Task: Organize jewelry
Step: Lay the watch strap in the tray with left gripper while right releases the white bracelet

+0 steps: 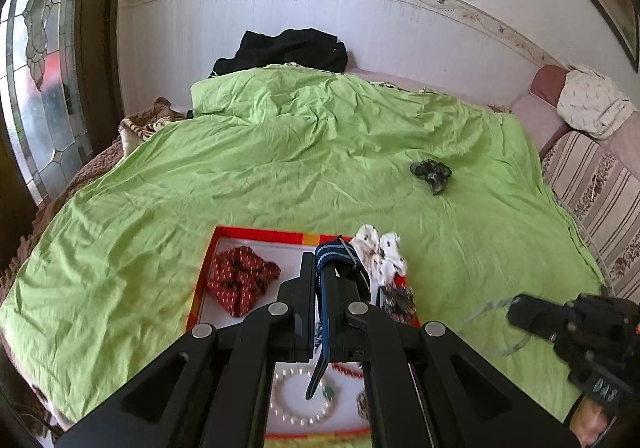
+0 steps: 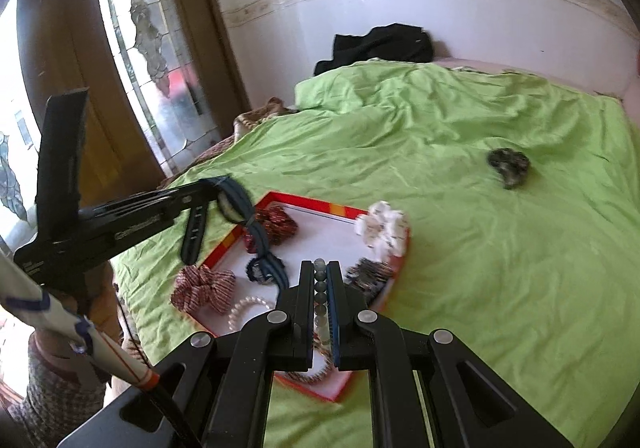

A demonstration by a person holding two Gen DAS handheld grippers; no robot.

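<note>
Left gripper: jaws pressed on a navy strap, which runs up between the fingers, loops over the tips and hangs down below them. From the right wrist view the same gripper is held above the tray's left edge, the strap draped off its tips with one end dangling free, clear of the tray.

Right gripper: jaws nearly together, pinching a string of grey-green beads that lies lengthwise in the narrow gap between the fingers. The gripper sits over the tray's near right part. In the left wrist view the right gripper shows only at the right edge, blurred; a thin pale loop hangs by it, too faint to identify.

Tray: red-rimmed, white inside, lying on the green sheet directly under and ahead of both grippers.
- Red scrunchie inside, far left part.
- White scrunchie on the far right rim, partly overhanging.
- Dark patterned scrunchie inside by the right rim, just below the white one.
- Pearl bracelet inside, near end, under the left gripper.
- Striped red-white scrunchie at the near left rim; whether it is in or half out of the tray I cannot tell.
- Dark blue band inside, just left of the right gripper's tips.

Off the tray: a dark scrunchie alone on the sheet, well apart to the far right. Black clothing lies at the far end by the wall.
</note>
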